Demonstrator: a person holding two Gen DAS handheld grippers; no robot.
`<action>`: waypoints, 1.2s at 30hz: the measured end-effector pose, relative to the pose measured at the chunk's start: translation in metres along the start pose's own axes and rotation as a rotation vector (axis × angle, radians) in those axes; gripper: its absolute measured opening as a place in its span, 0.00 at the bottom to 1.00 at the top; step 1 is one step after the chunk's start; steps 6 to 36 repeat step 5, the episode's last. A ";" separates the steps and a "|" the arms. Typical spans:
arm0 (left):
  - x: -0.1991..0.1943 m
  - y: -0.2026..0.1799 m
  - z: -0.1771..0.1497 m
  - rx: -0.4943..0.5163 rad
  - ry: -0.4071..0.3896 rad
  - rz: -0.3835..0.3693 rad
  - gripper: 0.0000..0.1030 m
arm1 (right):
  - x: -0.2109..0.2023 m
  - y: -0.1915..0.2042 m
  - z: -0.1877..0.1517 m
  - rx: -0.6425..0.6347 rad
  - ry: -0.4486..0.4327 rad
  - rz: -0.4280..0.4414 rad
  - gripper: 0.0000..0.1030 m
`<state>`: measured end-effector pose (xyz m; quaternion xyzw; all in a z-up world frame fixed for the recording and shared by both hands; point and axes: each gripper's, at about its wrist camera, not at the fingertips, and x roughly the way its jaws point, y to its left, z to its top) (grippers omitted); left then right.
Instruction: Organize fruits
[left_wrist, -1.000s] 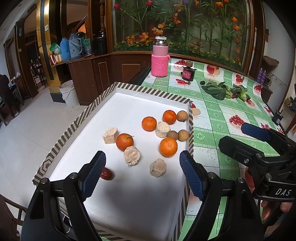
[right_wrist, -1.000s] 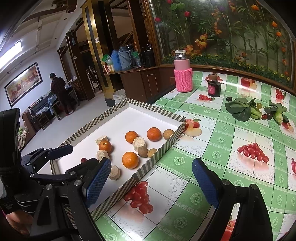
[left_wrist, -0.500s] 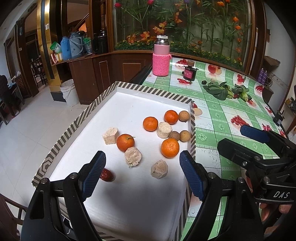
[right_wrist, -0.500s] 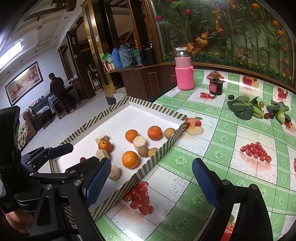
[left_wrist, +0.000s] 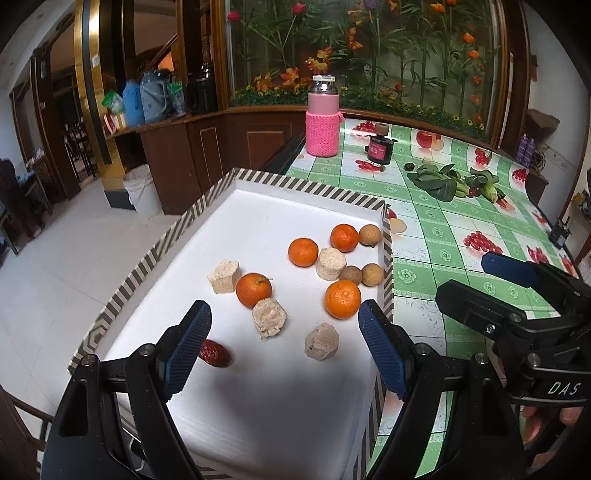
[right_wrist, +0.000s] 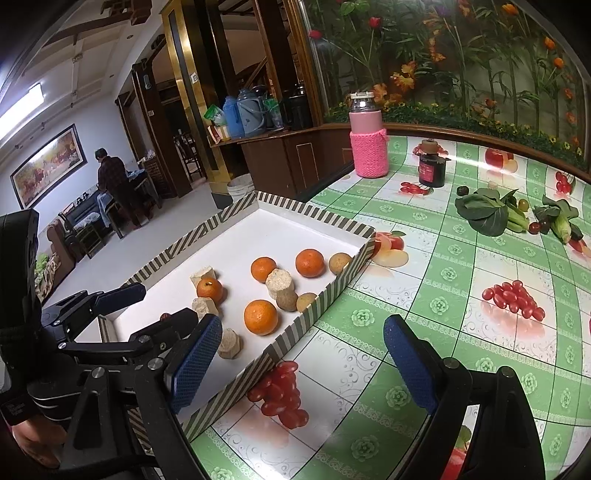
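Tray of mixed fruit on table; both grippers empty.

The striped tray (left_wrist: 295, 184) holds four oranges (left_wrist: 342, 299), three brown round fruits (left_wrist: 370, 235), four pale cut chunks (left_wrist: 269, 318) and one red date (left_wrist: 214, 353), loosely grouped toward its right wall. Left gripper (left_wrist: 284, 347) hovers over the tray's near end, jaws apart. Right gripper (right_wrist: 303, 365) hangs above the tablecloth (right_wrist: 461, 295) just beside the tray, jaws apart.

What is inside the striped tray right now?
The striped tray holds four oranges, four beige chunks, three small brown round fruits and one red date. The left hand-held gripper hides the near end of the tray floor.
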<state>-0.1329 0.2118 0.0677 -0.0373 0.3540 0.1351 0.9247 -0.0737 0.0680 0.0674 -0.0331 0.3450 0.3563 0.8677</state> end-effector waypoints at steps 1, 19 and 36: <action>-0.001 -0.002 0.000 0.007 -0.004 -0.001 0.80 | -0.001 -0.002 -0.001 0.003 -0.002 -0.004 0.88; -0.002 -0.017 0.005 0.031 0.003 -0.033 0.80 | -0.012 -0.016 -0.003 0.024 -0.011 -0.025 0.88; -0.002 -0.017 0.005 0.031 0.003 -0.033 0.80 | -0.012 -0.016 -0.003 0.024 -0.011 -0.025 0.88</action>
